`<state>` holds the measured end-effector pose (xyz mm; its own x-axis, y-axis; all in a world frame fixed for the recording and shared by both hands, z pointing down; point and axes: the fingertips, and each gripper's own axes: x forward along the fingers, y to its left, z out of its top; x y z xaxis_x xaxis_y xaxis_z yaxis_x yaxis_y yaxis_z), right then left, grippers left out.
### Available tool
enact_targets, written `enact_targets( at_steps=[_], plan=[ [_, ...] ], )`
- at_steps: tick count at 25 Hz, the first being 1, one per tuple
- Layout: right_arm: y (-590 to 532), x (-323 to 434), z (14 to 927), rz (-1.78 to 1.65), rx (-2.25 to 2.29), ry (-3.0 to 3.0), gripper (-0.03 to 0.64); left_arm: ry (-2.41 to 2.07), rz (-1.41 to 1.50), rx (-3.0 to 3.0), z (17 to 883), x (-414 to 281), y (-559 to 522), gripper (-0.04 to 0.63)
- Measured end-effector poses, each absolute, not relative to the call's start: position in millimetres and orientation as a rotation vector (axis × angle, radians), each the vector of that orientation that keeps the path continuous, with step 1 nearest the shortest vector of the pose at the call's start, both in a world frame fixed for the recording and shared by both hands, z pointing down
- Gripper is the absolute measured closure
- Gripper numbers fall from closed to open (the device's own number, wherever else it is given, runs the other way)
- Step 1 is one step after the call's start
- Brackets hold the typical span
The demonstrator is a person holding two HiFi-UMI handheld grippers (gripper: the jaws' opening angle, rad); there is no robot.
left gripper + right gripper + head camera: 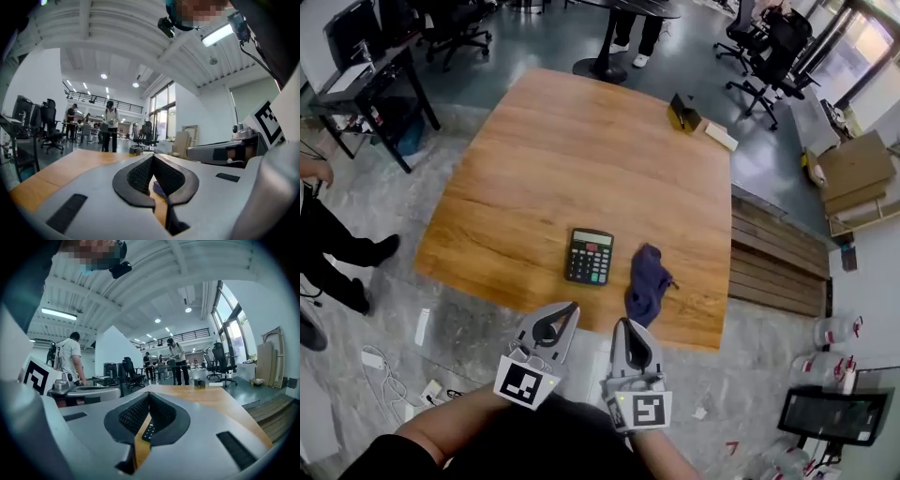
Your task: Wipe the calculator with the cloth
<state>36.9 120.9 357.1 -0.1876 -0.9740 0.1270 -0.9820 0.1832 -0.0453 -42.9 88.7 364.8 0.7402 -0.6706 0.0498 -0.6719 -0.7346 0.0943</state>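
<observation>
Flat black calculator (589, 256), crumpled purple cloth (648, 281), wooden table (562, 150), left claw (570, 310), right claw (625, 325), both closed empty.

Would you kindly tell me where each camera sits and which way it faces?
Head view: on the person's head, looking steeply down on the wooden table, calculator and cloth; both forearms, left gripper and right gripper show.
Left gripper view: on the left gripper, facing level over the table along its shut jaws; cloth seen through their gap, right gripper at right.
Right gripper view: on the right gripper, facing likewise; calculator seen between its shut jaws, left gripper at left.
Shared: all three show the table.
</observation>
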Motion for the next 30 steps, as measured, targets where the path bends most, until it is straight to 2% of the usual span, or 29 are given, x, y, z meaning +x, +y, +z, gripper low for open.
enact_targets(
  at_steps=[13, 24, 30],
  plan=[
    [2, 51, 438, 0.368, 1.88, -2.298, 0.601, -1.038, 0.212, 2.704, 449, -17, -13, 0.594],
    [-45, 70, 532, 0.33, 1.585, -2.25, 0.601, -1.062, 0.356, 2.651, 526, -8, -51, 0.594],
    [-51, 73, 585, 0.571, 1.597, -2.147, 0.6, -1.016, 0.427, 2.573, 565, -9, -56, 0.594]
  ],
)
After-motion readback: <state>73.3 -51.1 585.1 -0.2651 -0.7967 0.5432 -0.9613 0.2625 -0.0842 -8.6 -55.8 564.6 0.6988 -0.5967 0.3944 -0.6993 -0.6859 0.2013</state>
